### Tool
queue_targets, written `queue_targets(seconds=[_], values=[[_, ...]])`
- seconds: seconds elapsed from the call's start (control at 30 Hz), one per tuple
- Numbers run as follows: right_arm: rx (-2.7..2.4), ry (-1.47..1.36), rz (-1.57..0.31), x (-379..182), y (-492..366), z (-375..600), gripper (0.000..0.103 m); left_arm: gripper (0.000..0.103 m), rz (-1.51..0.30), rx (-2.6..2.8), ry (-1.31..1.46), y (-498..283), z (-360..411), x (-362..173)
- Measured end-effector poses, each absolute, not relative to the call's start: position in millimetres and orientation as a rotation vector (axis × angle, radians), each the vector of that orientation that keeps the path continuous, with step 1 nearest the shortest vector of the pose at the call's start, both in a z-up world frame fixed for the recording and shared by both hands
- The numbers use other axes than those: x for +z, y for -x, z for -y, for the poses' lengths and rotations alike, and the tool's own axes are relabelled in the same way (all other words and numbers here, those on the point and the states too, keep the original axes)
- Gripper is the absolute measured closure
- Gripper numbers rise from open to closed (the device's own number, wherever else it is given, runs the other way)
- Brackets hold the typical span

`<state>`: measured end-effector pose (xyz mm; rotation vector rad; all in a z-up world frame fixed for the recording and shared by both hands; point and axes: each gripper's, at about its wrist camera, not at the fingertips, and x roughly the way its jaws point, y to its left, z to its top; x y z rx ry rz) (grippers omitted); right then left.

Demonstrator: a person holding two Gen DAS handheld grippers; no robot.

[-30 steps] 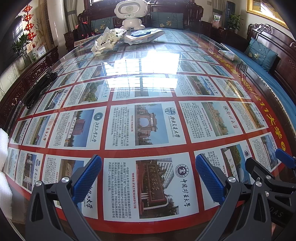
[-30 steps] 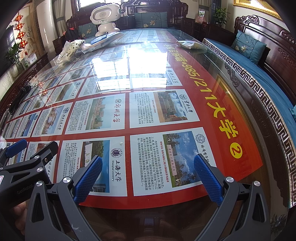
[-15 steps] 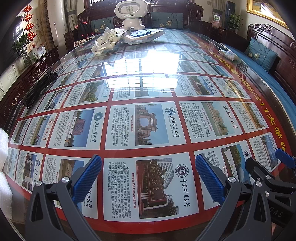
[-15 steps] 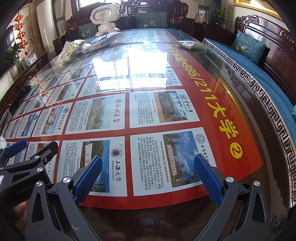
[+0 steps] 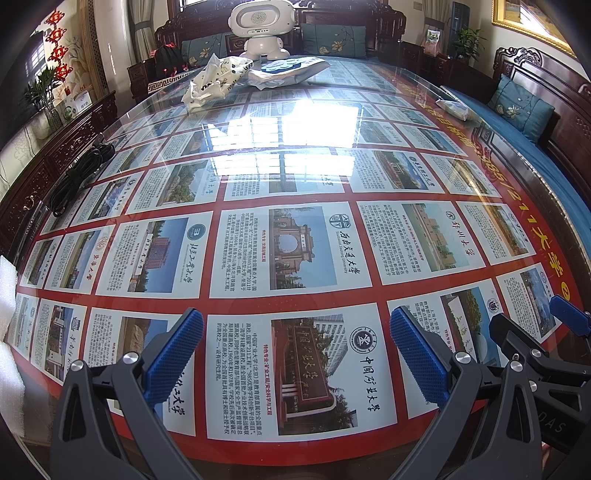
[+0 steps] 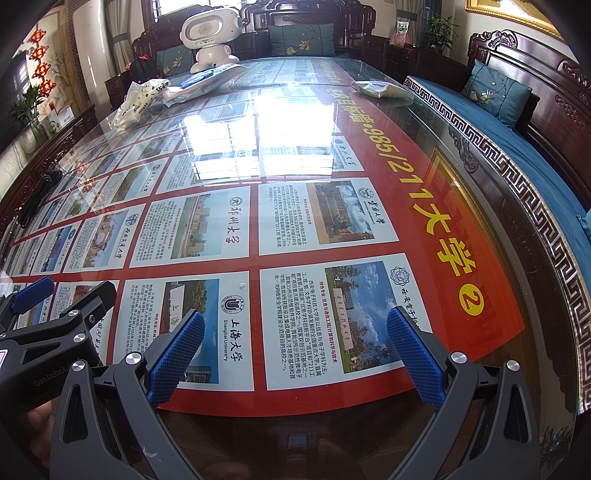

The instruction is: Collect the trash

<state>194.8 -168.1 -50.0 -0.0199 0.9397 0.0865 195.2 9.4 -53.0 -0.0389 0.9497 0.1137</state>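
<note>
Nothing has shifted: both the left gripper [image 5: 295, 354] and right gripper [image 6: 295, 350] stay wide open, empty, with the crumpled white plastic bag [image 5: 214, 81] far ahead.

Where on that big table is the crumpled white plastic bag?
The crumpled white bag lies at the table's far left end in both views, beside a flat package, in front of the white robot toy.
</note>
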Motion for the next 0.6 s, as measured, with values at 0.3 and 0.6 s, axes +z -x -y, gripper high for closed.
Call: queue_targets(seconds=[0.3, 0.6], values=[[0.086, 0.020, -0.940, -50, -195, 168, 0.008, 0.002, -0.949, 0.115, 0.037, -195, -9, -53], [0.195, -0.151, -0.856, -37, -177, 184, 0.008, 0.004, -0.890, 0.081, 0.026, -182, -5, -44]])
